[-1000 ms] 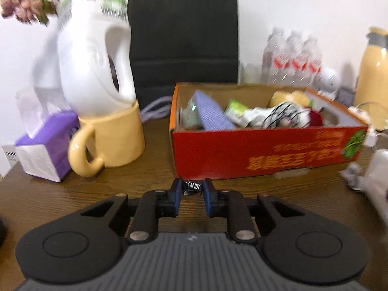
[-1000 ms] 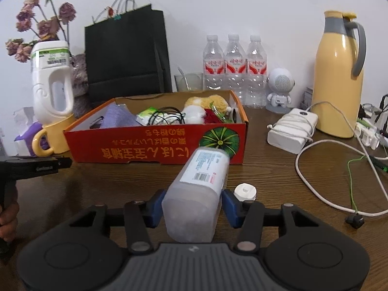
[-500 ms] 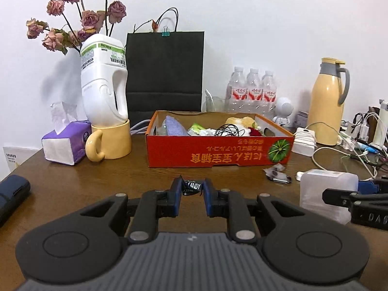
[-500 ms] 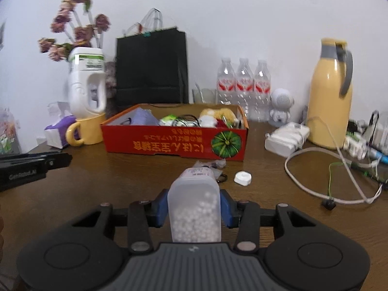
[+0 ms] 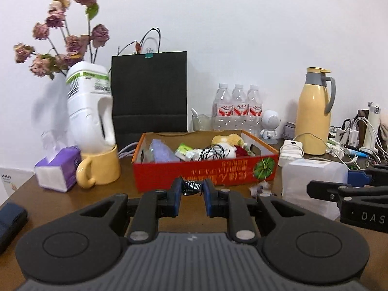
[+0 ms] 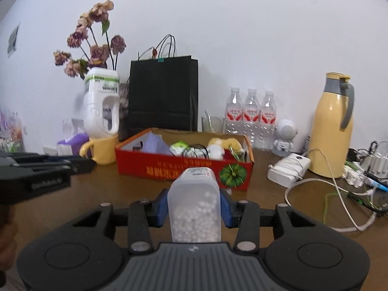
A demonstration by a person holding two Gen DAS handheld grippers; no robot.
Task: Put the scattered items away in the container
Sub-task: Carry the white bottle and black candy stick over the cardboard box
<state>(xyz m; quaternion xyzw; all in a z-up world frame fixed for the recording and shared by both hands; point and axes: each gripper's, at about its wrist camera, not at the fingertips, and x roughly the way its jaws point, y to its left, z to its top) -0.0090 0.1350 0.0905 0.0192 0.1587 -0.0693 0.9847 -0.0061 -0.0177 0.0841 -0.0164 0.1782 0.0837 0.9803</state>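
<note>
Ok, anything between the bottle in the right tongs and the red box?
Nothing visible. The right tongs grip the translucent bottle above bare table, with the red box straight ahead and open-topped. The white cap and wrapper lie low by its front wall.

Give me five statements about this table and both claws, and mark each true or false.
1. The left claw pinches a small black candy wrapper. True.
2. The right claw grips a translucent plastic bottle of white beads. True.
3. The red cardboard box is empty. False: it already holds a purple pouch, cables and a yellow plush.
4. The white jug stands in a yellow ceramic mug. True.
5. The yellow thermos flask lies on its side. False: it stands upright, right of the box.
</note>
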